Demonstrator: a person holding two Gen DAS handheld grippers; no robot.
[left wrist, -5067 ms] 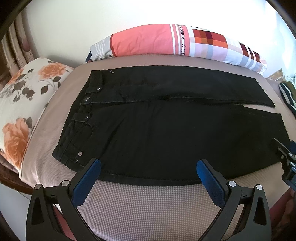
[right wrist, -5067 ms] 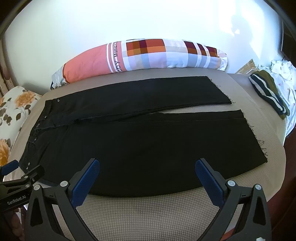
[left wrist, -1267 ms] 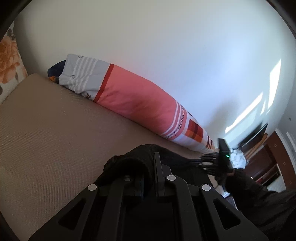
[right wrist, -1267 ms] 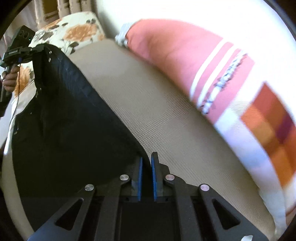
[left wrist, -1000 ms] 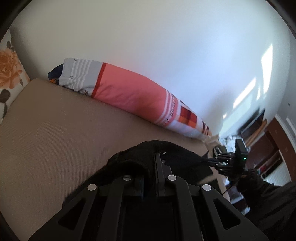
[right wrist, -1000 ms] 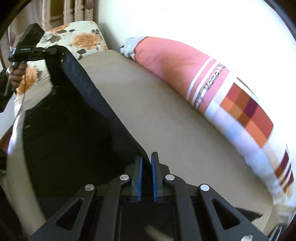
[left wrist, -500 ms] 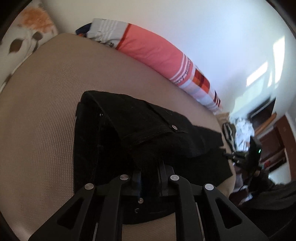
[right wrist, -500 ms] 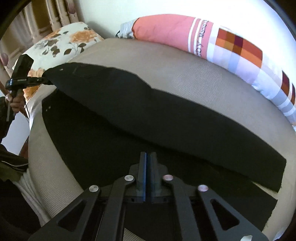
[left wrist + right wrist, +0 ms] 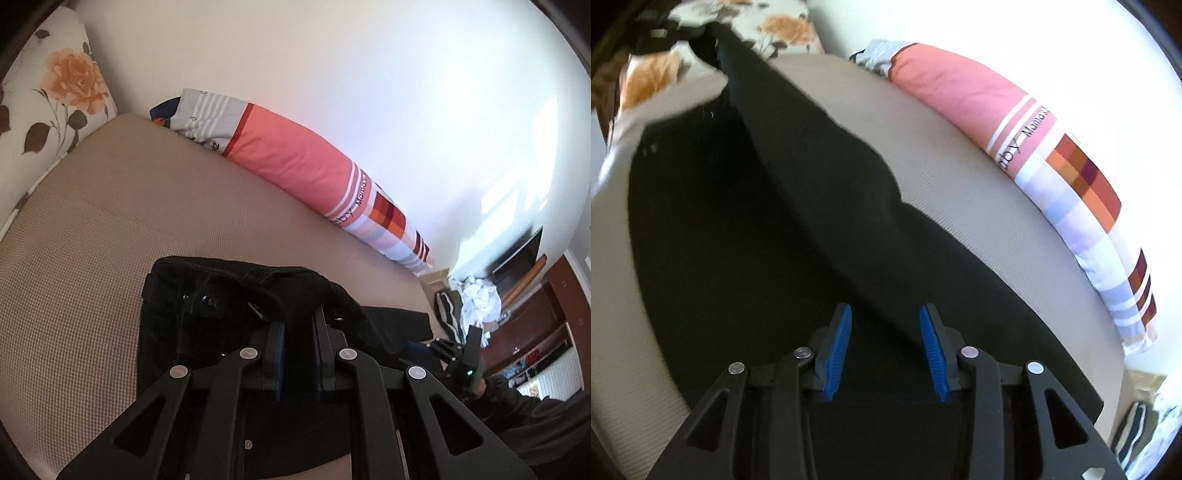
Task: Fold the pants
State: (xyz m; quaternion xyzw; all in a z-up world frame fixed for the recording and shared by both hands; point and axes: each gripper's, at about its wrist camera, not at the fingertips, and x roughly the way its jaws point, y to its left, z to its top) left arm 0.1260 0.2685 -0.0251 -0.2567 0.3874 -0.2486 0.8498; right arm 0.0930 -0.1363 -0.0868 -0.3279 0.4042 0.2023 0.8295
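The black pants (image 9: 812, 184) lie on the beige bed (image 9: 110, 221), one leg folded over the other. The waist end (image 9: 236, 291) is bunched and raised a little. My left gripper (image 9: 297, 325) is shut on the waistband, whose cloth drapes over its fingers. In the right wrist view that gripper (image 9: 665, 33) is a blurred dark shape at the top left, holding the waist up. My right gripper (image 9: 884, 321) is over the leg end. Its jaws are opening: the blue pads (image 9: 838, 347) stand apart, and the cloth lies flat below them, unpressed.
A long pink and checked bolster (image 9: 295, 162) lies along the wall at the bed's far edge. A floral pillow (image 9: 55, 92) sits at the head end. A pile of clothes (image 9: 472, 295), one of them striped (image 9: 1137, 435), lies past the foot end.
The right gripper's jaws have parted and let go of the leg end, which now lies flat. Both grippers came down. The left still grips the waistband.
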